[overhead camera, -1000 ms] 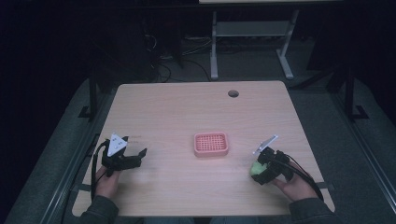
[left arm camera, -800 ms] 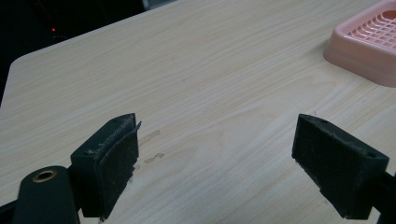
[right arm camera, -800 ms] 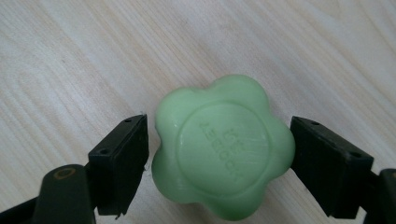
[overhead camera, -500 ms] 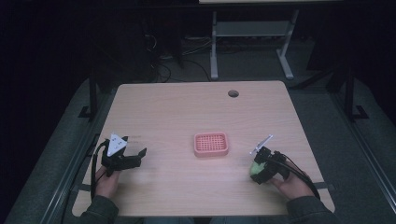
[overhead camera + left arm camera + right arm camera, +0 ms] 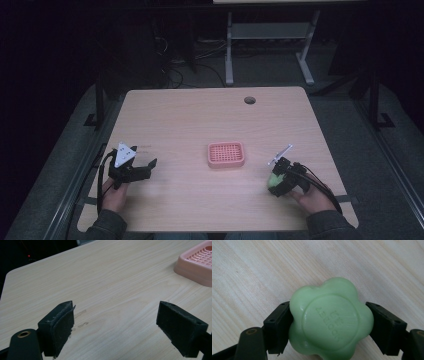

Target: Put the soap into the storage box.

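My right hand-held gripper (image 5: 276, 181) sits near the bench's (image 5: 200, 125) 4 o'clock edge, and I have it clamped on a pale green, flower-shaped soap (image 5: 329, 320). In the right gripper view the 2 black jaws press against opposite lobes of the soap, which fills the gap between them above the bare wood. There is raised lettering moulded into the soap's flat middle face; it runs upside down from this angle and I cannot read it with any confidence. In the high view the soap (image 5: 274, 181) shows as a small green patch at the gripper's tip.

My left hand-held gripper (image 5: 134, 170) rests near the 8 o'clock edge with its jaws spread wide apart and nothing between them; in the left gripper view (image 5: 117, 322) I see plain wood grain through the gap, with a couple of faint scuff marks (image 5: 81, 318) just beside the left pad.

A pink slotted soap dish (image 5: 226, 154) lies at the middle of the bench, between the 2 grippers and well apart from both. In the left gripper view the dish (image 5: 197, 265) sits at 2 o'clock. A round cable hole (image 5: 249, 100) is near the bench's 12 o'clock edge.
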Motion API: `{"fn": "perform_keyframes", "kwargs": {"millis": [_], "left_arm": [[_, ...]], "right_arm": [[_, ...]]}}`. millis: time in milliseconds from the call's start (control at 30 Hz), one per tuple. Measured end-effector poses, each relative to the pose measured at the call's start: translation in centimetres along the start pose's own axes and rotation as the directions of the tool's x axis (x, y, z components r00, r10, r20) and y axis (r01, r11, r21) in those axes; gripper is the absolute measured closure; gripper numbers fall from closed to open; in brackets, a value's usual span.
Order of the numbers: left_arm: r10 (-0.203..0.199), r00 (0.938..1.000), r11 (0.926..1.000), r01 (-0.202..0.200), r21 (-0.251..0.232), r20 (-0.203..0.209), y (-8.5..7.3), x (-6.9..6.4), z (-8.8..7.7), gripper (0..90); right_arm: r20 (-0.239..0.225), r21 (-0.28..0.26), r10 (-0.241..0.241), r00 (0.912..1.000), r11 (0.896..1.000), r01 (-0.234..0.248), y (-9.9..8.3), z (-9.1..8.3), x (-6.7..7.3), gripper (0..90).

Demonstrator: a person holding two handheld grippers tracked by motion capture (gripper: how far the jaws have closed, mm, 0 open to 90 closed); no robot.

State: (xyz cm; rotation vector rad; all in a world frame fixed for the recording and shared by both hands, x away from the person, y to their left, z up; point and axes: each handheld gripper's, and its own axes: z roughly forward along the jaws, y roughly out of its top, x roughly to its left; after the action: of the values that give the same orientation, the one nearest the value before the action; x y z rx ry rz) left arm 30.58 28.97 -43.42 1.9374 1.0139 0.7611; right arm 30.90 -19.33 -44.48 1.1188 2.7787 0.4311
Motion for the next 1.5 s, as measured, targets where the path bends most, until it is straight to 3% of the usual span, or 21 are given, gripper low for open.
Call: {"fn": "perform_keyframes", "kwargs": {"millis": [300, 833, 1500], "left_arm": [[0.000, 1.0000, 1.0000, 0.000, -0.001, 0.000, 0.0, 0.0, -0.1, 14.2], [0.000, 1.0000, 1.0000, 0.000, -0.003, -0.001, 0.0, 0.1, -0.1, 14.2], [-0.001, 1.0000, 1.0000, 0.001, -0.008, 0.000, 0.0, 0.1, -0.2, 14.2]], "right_arm": [[0.002, -0.002, 0.003, 1.0000, 1.000, -0.003, 0.0, 0.0, 0.0, 25.4], [0.007, -0.046, -0.042, 0.9991, 0.998, 0.042, -0.3, -0.5, 0.4, 26.0], [-0.015, -0.064, -0.104, 0.9945, 0.993, 0.103, 3.1, -1.7, 0.8, 26.0]]}}
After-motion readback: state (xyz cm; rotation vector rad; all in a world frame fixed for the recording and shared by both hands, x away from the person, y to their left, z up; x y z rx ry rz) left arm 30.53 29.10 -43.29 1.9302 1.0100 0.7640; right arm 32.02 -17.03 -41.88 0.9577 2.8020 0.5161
